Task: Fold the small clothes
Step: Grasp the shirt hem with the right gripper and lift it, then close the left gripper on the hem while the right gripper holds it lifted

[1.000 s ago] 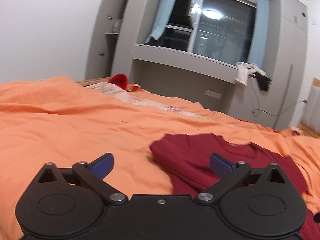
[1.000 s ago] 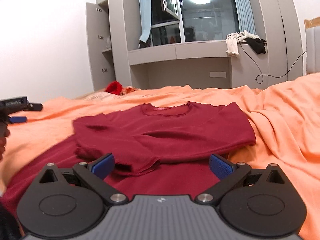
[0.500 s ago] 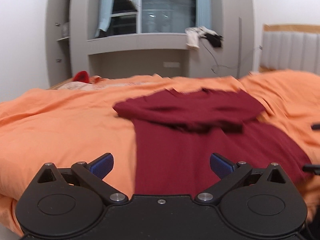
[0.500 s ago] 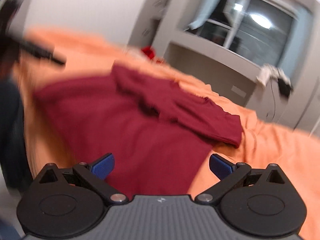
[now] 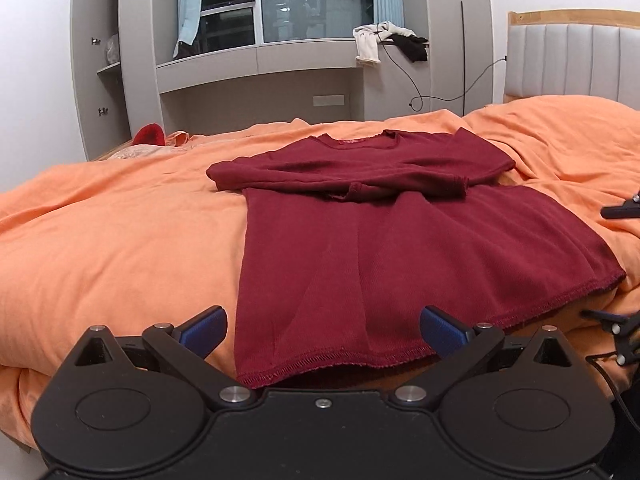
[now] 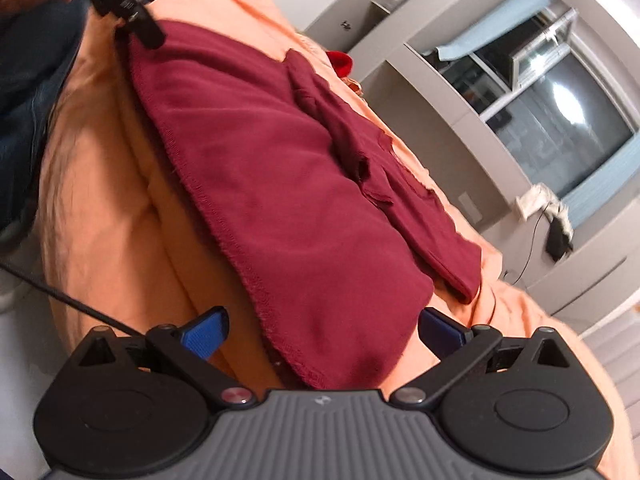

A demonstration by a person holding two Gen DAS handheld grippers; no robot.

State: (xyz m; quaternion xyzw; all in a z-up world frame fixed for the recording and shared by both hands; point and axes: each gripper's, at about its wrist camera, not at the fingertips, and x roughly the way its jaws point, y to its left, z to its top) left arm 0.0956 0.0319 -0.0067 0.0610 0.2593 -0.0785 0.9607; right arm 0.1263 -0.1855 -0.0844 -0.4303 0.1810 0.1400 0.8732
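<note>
Both hands have dropped toward the near edge of the bed since a second ago, and the right one has rolled hard, so its picture now sits tilted. From the left tongs [image 5: 322, 330] the dark red top [image 5: 400, 248] lies flat on the orange bedcover [image 5: 120, 220], neckline toward the window [image 5: 312, 0], both sleeves folded across the chest, hem nearest the camera. Its blue pads stand wide apart, the hem's left corner lying between them, nothing pinched. The headboard [image 5: 572, 64] appears only here. The right tongs [image 6: 322, 330] are spread wide too, though the jaws are starting to close; the hem's right corner sits between the pads, which do not press on it. This view alone shows the left tongs up in the far corner over the hem, and the person's blue jeans [image 6: 24, 92] beside the bed. A red hat [image 5: 149, 135] lies at the far edge.
</note>
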